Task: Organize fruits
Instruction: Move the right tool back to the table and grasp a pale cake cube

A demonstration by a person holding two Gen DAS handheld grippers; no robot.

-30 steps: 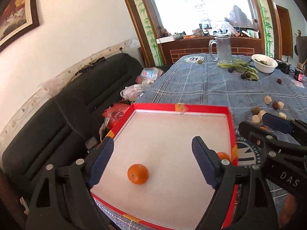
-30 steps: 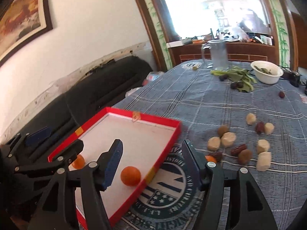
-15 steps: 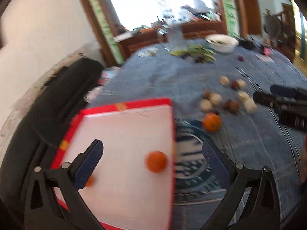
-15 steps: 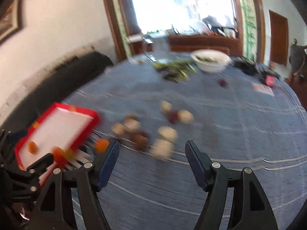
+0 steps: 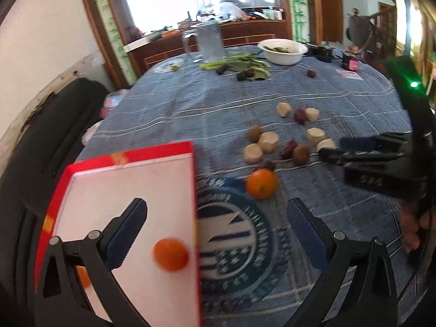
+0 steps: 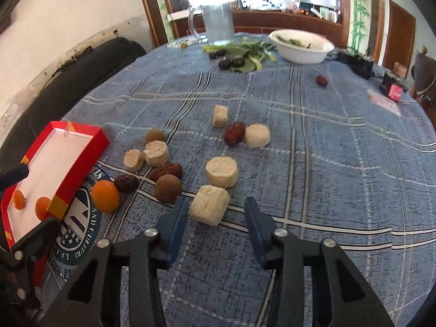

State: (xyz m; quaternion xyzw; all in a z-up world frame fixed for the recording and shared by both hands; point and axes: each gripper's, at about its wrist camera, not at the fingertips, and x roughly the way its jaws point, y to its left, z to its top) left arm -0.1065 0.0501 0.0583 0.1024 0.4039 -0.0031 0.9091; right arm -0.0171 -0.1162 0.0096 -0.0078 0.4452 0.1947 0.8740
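A red box with a white floor point(image 5: 130, 190) lies at the table's left edge, also in the right wrist view point(image 6: 62, 152). Two oranges point(image 5: 170, 254) point(image 6: 19, 199) lie in it. A third orange point(image 5: 261, 184) point(image 6: 105, 195) lies on the cloth just right of the box. My left gripper point(image 5: 216, 231) is open and empty, over the box's right rim. My right gripper point(image 6: 216, 218) is open and empty, just short of a white chunk point(image 6: 209, 204). Several white chunks, brown round fruits point(image 6: 167, 188) and red dates point(image 6: 234, 133) lie scattered mid-table.
A blue plaid cloth point(image 6: 313, 163) covers the round table. At the far side stand a glass jug point(image 6: 218, 23), a white bowl point(image 6: 301, 45) and green leaves with dark fruits point(image 6: 239, 57). A black sofa point(image 5: 41, 141) lies left of the table.
Both grippers swung right, from over the box toward the scattered fruit. The right gripper now faces the white chunks; the left now sees the third orange on the cloth.
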